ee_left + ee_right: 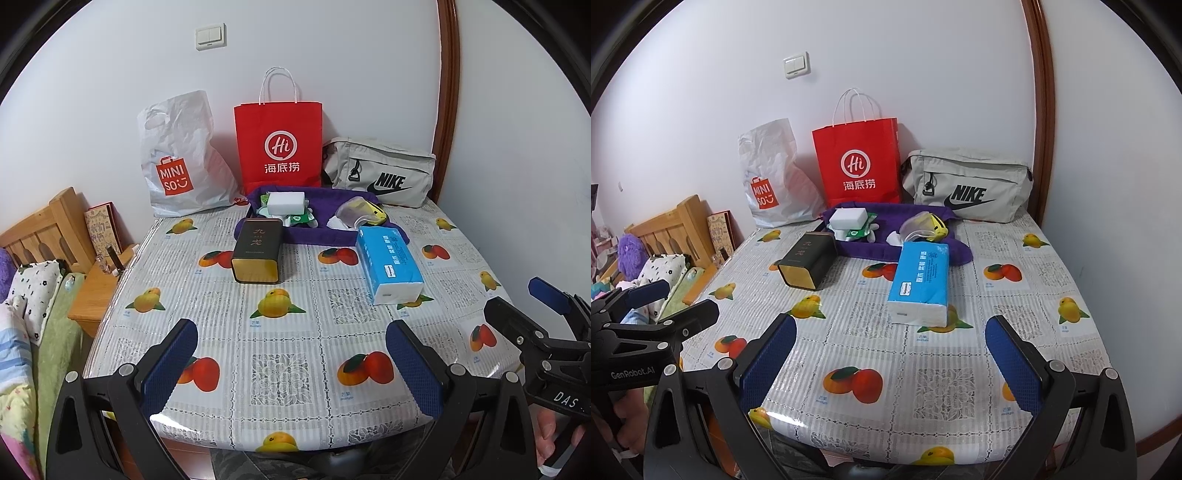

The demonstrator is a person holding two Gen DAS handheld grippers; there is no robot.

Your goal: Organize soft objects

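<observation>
A blue tissue pack (389,264) (921,280) lies on the fruit-print tablecloth, right of a dark tea tin (257,251) (807,264). Behind them a purple fabric tray (317,236) (864,249) holds a white sponge (286,202) (849,218), green packets and a yellow pouch (364,212) (931,223). My left gripper (291,341) hovers open over the near table edge, nothing between its fingers. My right gripper (890,334) is open too, just short of the tissue pack. Each gripper also shows at the edge of the other's view.
Against the wall stand a white Miniso bag (181,158) (772,181), a red paper bag (279,144) (858,162) and a grey Nike bag (382,171) (967,184). A wooden bed headboard (48,225) and bedding sit left of the table.
</observation>
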